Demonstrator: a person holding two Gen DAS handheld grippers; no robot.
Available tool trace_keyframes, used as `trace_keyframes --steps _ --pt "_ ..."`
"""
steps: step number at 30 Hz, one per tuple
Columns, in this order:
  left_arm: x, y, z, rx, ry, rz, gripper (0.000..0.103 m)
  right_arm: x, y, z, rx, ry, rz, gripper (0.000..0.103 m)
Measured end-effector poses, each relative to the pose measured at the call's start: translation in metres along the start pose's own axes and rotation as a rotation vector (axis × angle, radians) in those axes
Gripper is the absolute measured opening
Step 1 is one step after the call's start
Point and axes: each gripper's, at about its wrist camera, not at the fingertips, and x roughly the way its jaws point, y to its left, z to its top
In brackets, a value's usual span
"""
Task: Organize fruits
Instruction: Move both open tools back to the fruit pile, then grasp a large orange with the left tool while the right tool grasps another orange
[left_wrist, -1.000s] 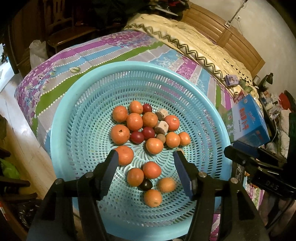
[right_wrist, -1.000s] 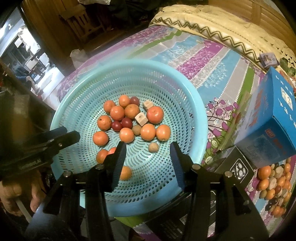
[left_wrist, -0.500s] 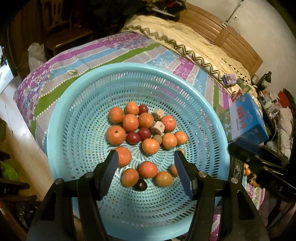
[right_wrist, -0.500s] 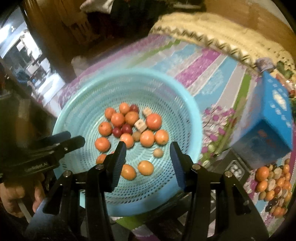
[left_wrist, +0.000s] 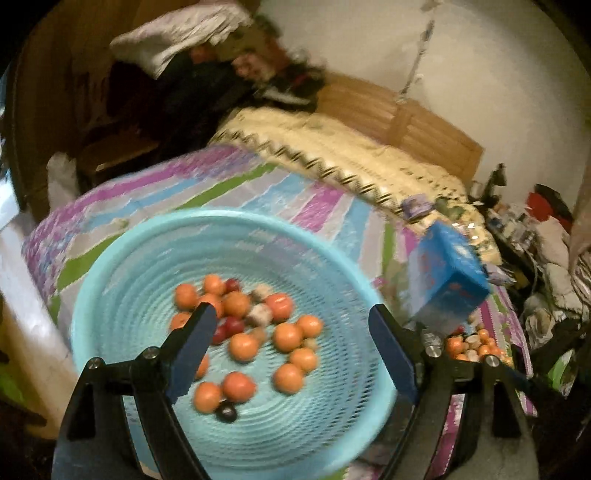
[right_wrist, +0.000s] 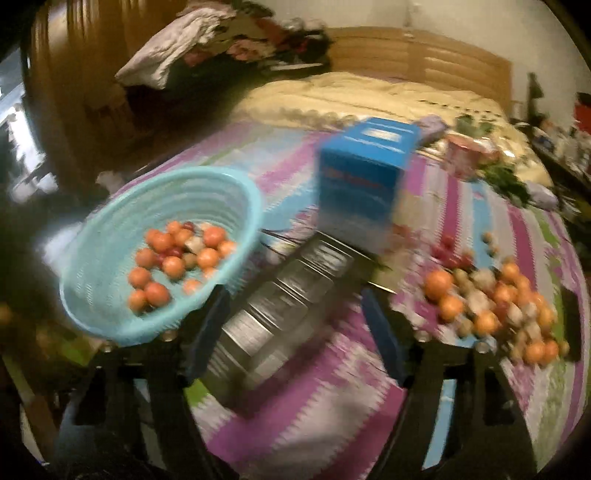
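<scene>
Both views are blurred. The left gripper has its fingers spread wide and empty over the blue basket holding orange and dark red fruits. The right gripper is likewise released, the basket beyond its left finger, a loose fruit pile on the bed beyond its right finger.

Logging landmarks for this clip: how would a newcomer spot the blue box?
On the striped bedspread, look between the turquoise basket and the loose fruit pile. The blue box stands upright there, the only tall, square-edged thing among round fruit.
</scene>
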Motion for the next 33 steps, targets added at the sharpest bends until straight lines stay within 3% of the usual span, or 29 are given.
trace_keyframes --steps 3,8,11,14,15,19,24,29,33 --pt "-0.01 -0.044 -0.008 0.088 -0.028 -0.096 0.09 -0.01 -0.019 -0.022 0.005 -0.013 -0.07 0.089" --pt "-0.014 -0.139 -0.038 0.285 0.012 -0.287 0.096 -0.015 -0.071 -0.065 0.093 0.086 -0.087 0.087" --pt "0.01 -0.196 -0.069 0.373 0.128 -0.373 0.096 -0.02 -0.105 -0.088 0.169 0.119 -0.108 0.08" --pt "0.055 -0.226 -0.097 0.335 0.29 -0.424 0.096 -0.026 -0.136 -0.105 0.238 0.135 -0.118 0.071" --pt "0.08 -0.234 -0.106 0.306 0.355 -0.428 0.095 -0.029 -0.144 -0.11 0.256 0.134 -0.126 0.07" --pt "0.15 -0.255 -0.122 0.192 0.496 -0.416 0.066 -0.037 -0.177 -0.131 0.317 0.138 -0.133 0.068" --pt "0.197 -0.288 -0.137 0.207 0.529 -0.377 0.057 -0.037 -0.206 -0.151 0.373 0.154 -0.13 0.068" --pt "0.224 -0.308 -0.15 0.246 0.533 -0.304 0.056 -0.031 -0.226 -0.164 0.415 0.164 -0.118 0.068" --pt "0.238 -0.31 -0.154 0.246 0.521 -0.292 0.056 -0.025 -0.235 -0.166 0.422 0.17 -0.105 0.066"
